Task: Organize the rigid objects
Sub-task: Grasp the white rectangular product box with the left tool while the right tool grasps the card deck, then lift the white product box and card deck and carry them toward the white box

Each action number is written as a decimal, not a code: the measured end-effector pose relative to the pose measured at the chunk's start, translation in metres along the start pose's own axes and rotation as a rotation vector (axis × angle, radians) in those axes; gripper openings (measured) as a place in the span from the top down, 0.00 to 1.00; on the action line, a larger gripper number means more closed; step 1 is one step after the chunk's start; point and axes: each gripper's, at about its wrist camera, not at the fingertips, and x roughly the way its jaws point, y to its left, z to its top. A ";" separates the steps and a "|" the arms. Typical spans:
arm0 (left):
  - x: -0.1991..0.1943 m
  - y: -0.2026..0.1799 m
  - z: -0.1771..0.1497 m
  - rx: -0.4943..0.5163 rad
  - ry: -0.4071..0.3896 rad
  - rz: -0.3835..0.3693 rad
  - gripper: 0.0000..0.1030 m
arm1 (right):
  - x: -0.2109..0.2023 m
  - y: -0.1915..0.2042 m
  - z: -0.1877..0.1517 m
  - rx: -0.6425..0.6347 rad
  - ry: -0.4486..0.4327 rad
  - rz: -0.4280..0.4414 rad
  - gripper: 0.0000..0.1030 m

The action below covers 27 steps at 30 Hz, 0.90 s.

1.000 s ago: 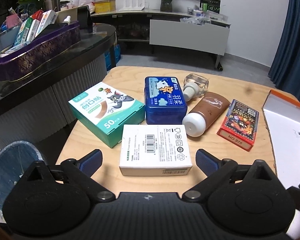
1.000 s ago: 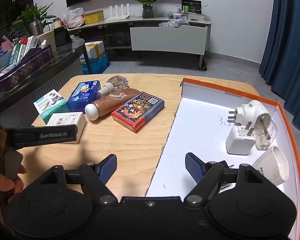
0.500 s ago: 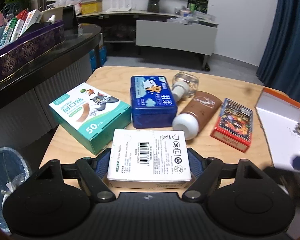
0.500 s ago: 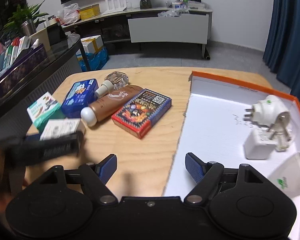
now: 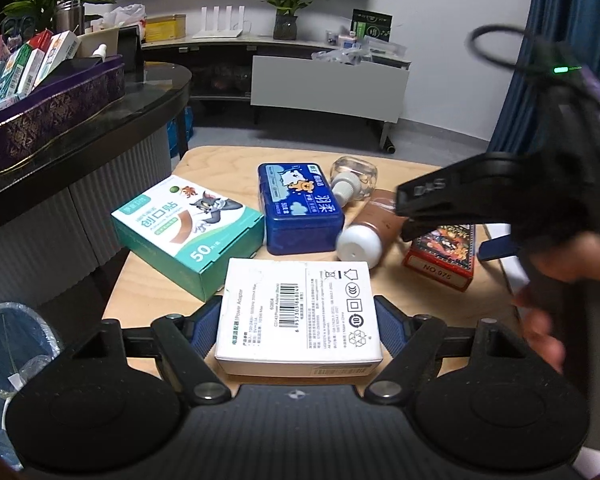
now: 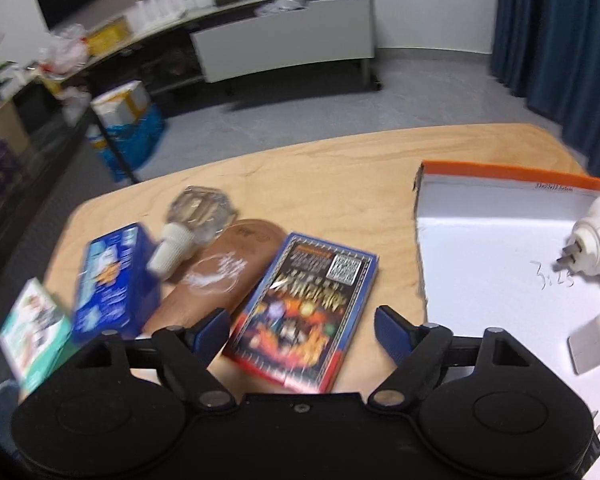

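My left gripper [image 5: 298,328] is shut on a white power adapter box [image 5: 300,308], its blue pads pressed on both long sides at the wooden table's [image 5: 400,160] near edge. My right gripper [image 6: 302,330] hangs over a red and blue card box [image 6: 304,304]. Its jaws are opening and stand on either side of that box, with a gap on the right. A brown tube [image 6: 220,276], a glass bottle [image 6: 192,220], a blue case [image 6: 112,280] and a green plaster box [image 6: 32,328] lie to the left. The right view is blurred.
A white tray with an orange rim [image 6: 500,170] holds a white plug-in device [image 6: 592,236] and a white charger [image 6: 596,336]. Left of the table are a dark counter with a purple basket [image 5: 52,108] and a bin [image 5: 12,344]. A hand [image 5: 548,320] holds the right tool.
My left gripper's jaws closed onto the white box. My right gripper swung left from the tray's edge to over the card box, and its jaws spread wider.
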 end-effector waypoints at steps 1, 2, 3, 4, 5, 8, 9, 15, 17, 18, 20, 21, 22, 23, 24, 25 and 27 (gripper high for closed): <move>0.000 0.000 -0.001 0.003 -0.002 -0.002 0.23 | 0.003 0.002 0.001 -0.009 -0.014 -0.023 0.07; 0.000 0.000 -0.001 0.003 -0.003 -0.008 0.23 | 0.005 0.003 0.001 -0.024 -0.021 -0.037 0.06; 0.000 0.001 -0.002 0.000 -0.003 -0.015 0.23 | 0.007 0.005 0.000 -0.046 -0.029 -0.047 0.05; 0.001 0.001 -0.003 -0.003 -0.003 -0.017 0.23 | 0.007 0.006 -0.002 -0.073 -0.038 -0.054 0.11; 0.001 0.002 -0.003 -0.004 -0.001 -0.019 0.23 | 0.005 0.007 -0.004 -0.097 -0.055 -0.047 0.17; 0.001 0.006 -0.006 -0.025 0.007 -0.030 0.23 | -0.004 0.003 -0.012 -0.130 -0.061 -0.021 0.28; 0.000 0.006 -0.007 -0.026 0.009 -0.031 0.23 | -0.007 0.000 -0.015 -0.130 -0.058 -0.004 0.30; -0.013 0.004 -0.012 -0.017 0.017 -0.037 0.23 | -0.045 -0.011 -0.041 -0.185 -0.090 0.055 0.30; -0.020 0.003 -0.010 -0.016 0.006 -0.038 0.23 | -0.063 -0.014 -0.046 -0.194 -0.113 0.074 0.30; -0.024 0.002 -0.008 -0.013 -0.002 -0.037 0.23 | -0.072 -0.015 -0.045 -0.191 -0.126 0.080 0.30; -0.032 -0.002 -0.005 -0.003 -0.019 -0.033 0.23 | -0.091 -0.019 -0.049 -0.197 -0.153 0.090 0.30; -0.036 -0.005 -0.004 0.001 -0.026 -0.034 0.23 | -0.100 -0.021 -0.052 -0.202 -0.165 0.092 0.30; -0.040 -0.007 -0.003 0.002 -0.031 -0.039 0.23 | -0.109 -0.024 -0.056 -0.209 -0.175 0.093 0.30; -0.044 -0.010 -0.003 0.005 -0.036 -0.039 0.23 | -0.117 -0.027 -0.060 -0.213 -0.184 0.094 0.30; -0.048 -0.013 -0.003 0.011 -0.044 -0.035 0.23 | -0.124 -0.031 -0.064 -0.209 -0.190 0.098 0.30; -0.052 -0.016 -0.003 0.017 -0.049 -0.032 0.23 | -0.130 -0.034 -0.067 -0.205 -0.194 0.099 0.30; -0.056 -0.020 -0.005 0.006 -0.041 -0.042 0.23 | -0.141 -0.039 -0.076 -0.215 -0.208 0.094 0.30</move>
